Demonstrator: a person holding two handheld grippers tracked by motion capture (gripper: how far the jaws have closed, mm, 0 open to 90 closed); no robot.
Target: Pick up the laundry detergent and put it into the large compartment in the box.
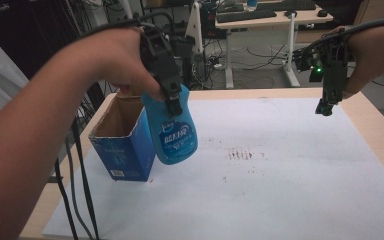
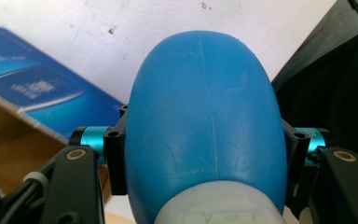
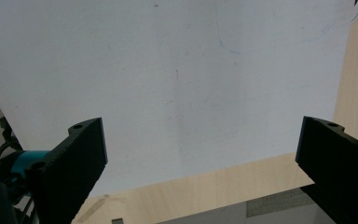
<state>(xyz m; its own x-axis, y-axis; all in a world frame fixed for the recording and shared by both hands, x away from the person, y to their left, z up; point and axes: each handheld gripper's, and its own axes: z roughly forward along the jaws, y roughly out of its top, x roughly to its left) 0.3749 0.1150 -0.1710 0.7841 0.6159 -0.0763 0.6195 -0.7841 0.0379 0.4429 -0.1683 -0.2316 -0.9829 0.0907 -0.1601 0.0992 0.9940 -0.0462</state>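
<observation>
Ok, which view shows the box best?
The high view: the box stands open-topped on the table's left side, just behind the bottle hanging in the left gripper. The left gripper view catches one blue side and cardboard flap beside the bottle.

Between the jaws of the matt black plastic left gripper: a smooth, faintly glossy blue plastic bottle with printed label. Beside it, an open blue printed cardboard box, raw brown inside. Beneath, a matt white paper sheet, lightly stained, over a pale wood-grain table.

Blue bottle w/ label, hanging neck-up, mid-air just beside open blue box.
</observation>
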